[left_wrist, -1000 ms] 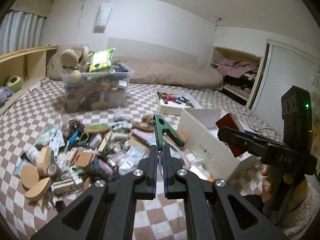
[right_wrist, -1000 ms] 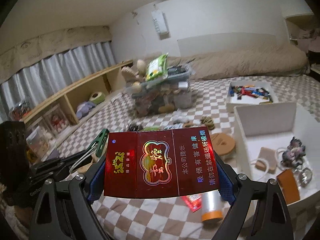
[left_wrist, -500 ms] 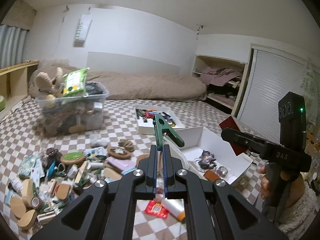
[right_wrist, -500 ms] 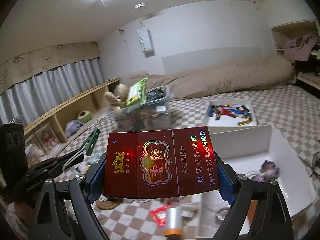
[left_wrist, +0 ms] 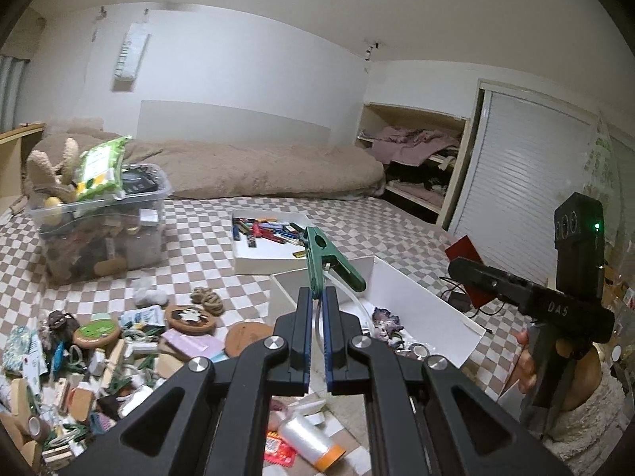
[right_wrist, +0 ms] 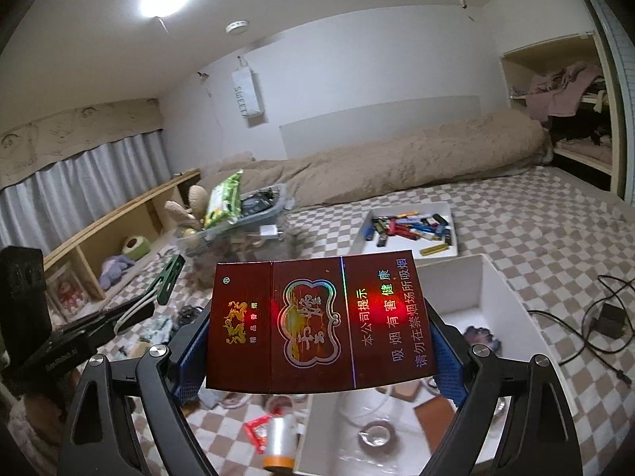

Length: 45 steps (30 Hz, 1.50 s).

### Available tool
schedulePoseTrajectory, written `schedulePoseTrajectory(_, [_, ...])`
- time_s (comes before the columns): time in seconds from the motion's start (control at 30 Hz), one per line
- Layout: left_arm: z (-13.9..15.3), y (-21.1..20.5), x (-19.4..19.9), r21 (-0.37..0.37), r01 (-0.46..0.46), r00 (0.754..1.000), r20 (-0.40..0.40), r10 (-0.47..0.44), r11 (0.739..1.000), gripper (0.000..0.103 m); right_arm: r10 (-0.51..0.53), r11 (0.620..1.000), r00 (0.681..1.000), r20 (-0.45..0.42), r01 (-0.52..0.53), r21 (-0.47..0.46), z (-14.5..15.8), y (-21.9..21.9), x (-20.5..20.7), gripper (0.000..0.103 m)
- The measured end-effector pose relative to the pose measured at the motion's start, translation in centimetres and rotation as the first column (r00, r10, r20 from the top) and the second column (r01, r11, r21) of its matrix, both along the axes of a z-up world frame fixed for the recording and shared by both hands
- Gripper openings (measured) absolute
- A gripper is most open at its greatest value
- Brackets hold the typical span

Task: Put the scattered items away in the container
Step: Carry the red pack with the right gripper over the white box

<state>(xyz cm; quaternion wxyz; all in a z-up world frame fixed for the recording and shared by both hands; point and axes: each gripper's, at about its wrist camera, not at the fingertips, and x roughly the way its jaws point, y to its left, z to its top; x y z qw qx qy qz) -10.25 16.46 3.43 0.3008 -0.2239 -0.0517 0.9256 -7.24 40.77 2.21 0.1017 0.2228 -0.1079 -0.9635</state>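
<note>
My left gripper point(left_wrist: 316, 297) is shut on a green spring clamp point(left_wrist: 323, 258) that has a clear tube looped from it; the clamp sticks up past the fingertips, above the near left corner of the white box point(left_wrist: 416, 297). My right gripper point(right_wrist: 319, 347) is shut on a dark red cigarette carton point(right_wrist: 317, 317), held flat and wide between the blue pads over the white box point(right_wrist: 456, 285). In the left wrist view the right gripper point(left_wrist: 472, 273) hangs to the right of the box with the carton's red corner point(left_wrist: 462, 252) showing. The box holds a few small items.
A heap of scattered small things point(left_wrist: 99, 349) lies left of the box on the checkered cover. A full clear bin point(left_wrist: 99, 230) and a white tray of pens and lighters point(left_wrist: 254, 254) stand behind. An orange-capped tube point(left_wrist: 313, 442) lies close by. A cable and adapter point(right_wrist: 611, 317) lie right of the box.
Both grippers have swung right and slightly up, from over the heap to the white box, which now lies beneath them. The clamp and the carton stay gripped as before.
</note>
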Motion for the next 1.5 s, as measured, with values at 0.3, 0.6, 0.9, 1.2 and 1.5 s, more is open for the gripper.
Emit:
schedulePoseTrajectory(0.3, [-0.3,5.2,-2.6,-0.025,0.078,0.997,0.016,-0.078,0.997,0.005,-0.027,0.999,0.996,0.088,0.025,0.026,-2.8,2.4,-1.3,0.091])
schedulePoseTrajectory(0.6, [-1.6,9.8,-6.8,-0.043,0.126,0.988,0.094,-0.122,0.991,0.005,-0.039,0.996,0.981,0.191,0.023,0.085,-5.2,4.1,-3.7,0.091])
schedulePoseTrajectory(0.9, [-5.9,14.2,-10.9,-0.155,0.122,0.973,0.212,-0.088,0.98,0.005,-0.029,0.997,0.974,0.225,0.011,0.08,-6.5,5.0,-4.2,0.091])
schedulePoseTrajectory(1.2, [-8.3,16.1,-12.4,-0.206,0.135,0.96,0.269,-0.077,0.969,0.059,-0.041,0.996,0.974,0.223,0.023,0.086,-5.9,6.3,-5.6,0.091])
schedulePoseTrajectory(1.5, [-8.6,15.3,-12.4,-0.187,0.128,0.96,0.27,-0.074,0.974,0.06,-0.041,0.995,0.971,0.234,0.019,0.096,-5.0,6.9,-8.6,0.091])
